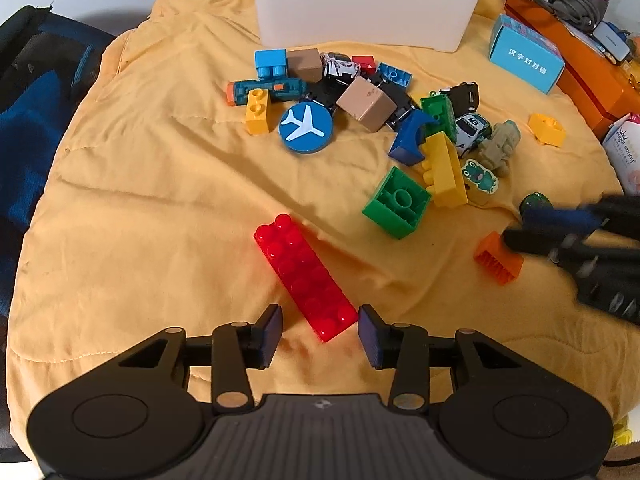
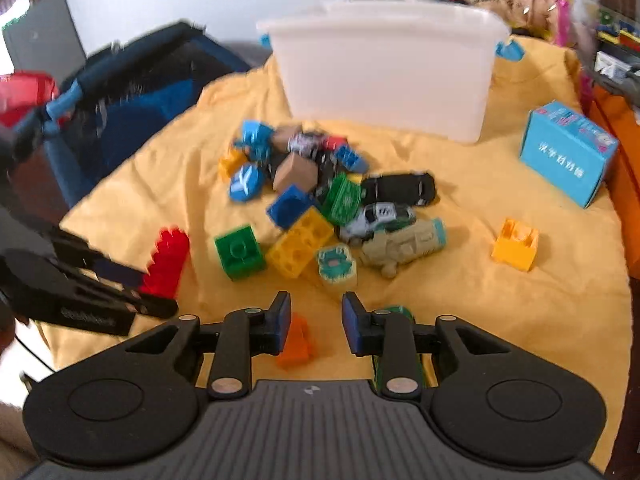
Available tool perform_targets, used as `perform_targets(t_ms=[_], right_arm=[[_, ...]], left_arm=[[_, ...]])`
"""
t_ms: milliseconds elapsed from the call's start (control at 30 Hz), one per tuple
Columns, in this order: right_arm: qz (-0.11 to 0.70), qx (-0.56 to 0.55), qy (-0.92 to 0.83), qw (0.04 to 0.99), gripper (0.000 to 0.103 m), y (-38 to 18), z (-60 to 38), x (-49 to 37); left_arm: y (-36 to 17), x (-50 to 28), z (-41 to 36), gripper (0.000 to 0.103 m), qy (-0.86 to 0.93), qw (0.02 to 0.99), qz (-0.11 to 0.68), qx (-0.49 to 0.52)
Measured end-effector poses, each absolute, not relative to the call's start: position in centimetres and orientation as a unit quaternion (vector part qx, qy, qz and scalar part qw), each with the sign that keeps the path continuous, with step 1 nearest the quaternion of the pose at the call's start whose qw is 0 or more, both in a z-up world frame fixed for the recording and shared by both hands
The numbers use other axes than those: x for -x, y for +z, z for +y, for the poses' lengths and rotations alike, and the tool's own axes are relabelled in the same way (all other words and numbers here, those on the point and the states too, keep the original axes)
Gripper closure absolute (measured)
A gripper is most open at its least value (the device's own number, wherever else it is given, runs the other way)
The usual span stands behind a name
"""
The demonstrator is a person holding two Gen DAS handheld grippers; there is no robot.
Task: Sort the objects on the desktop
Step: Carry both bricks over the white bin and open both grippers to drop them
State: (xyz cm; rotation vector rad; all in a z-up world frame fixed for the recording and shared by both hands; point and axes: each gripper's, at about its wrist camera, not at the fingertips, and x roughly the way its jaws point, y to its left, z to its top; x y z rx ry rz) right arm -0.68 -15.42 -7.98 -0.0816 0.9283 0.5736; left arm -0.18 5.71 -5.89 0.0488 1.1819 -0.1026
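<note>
A long red brick (image 1: 306,276) lies on the yellow cloth (image 1: 160,208). Its near end sits between the fingers of my left gripper (image 1: 320,322), which is open, with a gap at the left pad. From the right wrist view the left gripper (image 2: 154,292) reaches in beside the red brick (image 2: 168,260). My right gripper (image 2: 316,316) is open over a small orange brick (image 2: 296,344), which lies by its left finger and is not gripped. The left wrist view shows the right gripper (image 1: 520,226) against the orange brick (image 1: 498,260).
A white bin (image 1: 368,4) stands at the back behind a pile of bricks and toy cars (image 1: 360,96). A green brick (image 1: 396,204), a lone yellow brick (image 1: 546,130) and a blue box (image 1: 524,58) lie around it. A dark green toy (image 2: 396,312) sits behind my right finger.
</note>
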Motion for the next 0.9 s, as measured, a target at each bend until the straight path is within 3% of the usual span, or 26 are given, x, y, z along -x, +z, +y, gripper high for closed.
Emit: perform_targets(t_ms=[100,300,433,533,700,900], right_arm=[[0.453,0.035,0.294,0.841,0.071,-9.2,-14.8,0.9],[0.443,0.088,0.297,0.841,0.086,-9.3,-13.9,2.1],[0.439,0.105,0.296,0.842,0.086,-9.0,-13.7,2.1],[0.444,0.099,0.293,0.841,0.086,-8.9,-14.1,2.0],[0.413,0.095,0.278,0.862,0.086,-6.1,-15.2,0.1],[0.331,0.054,0.255,0.907,0.086,0.7,-17.2,-6.8]], left_arm=[[-5.9,0.1,5.7,0.057,-0.048,0.828,0.558,-0.022],[-6.0,-0.1,6.0,0.057,-0.047,0.83,0.555,-0.009],[-5.9,-0.2,6.8,0.072,-0.051,0.837,0.544,0.015],[-5.2,-0.2,7.1,0.073,-0.056,0.838,0.543,0.016],[-0.7,-1.7,7.0,0.076,-0.07,0.869,0.489,-0.037],[6.6,-8.9,6.9,0.076,-0.081,0.916,0.39,-0.046]])
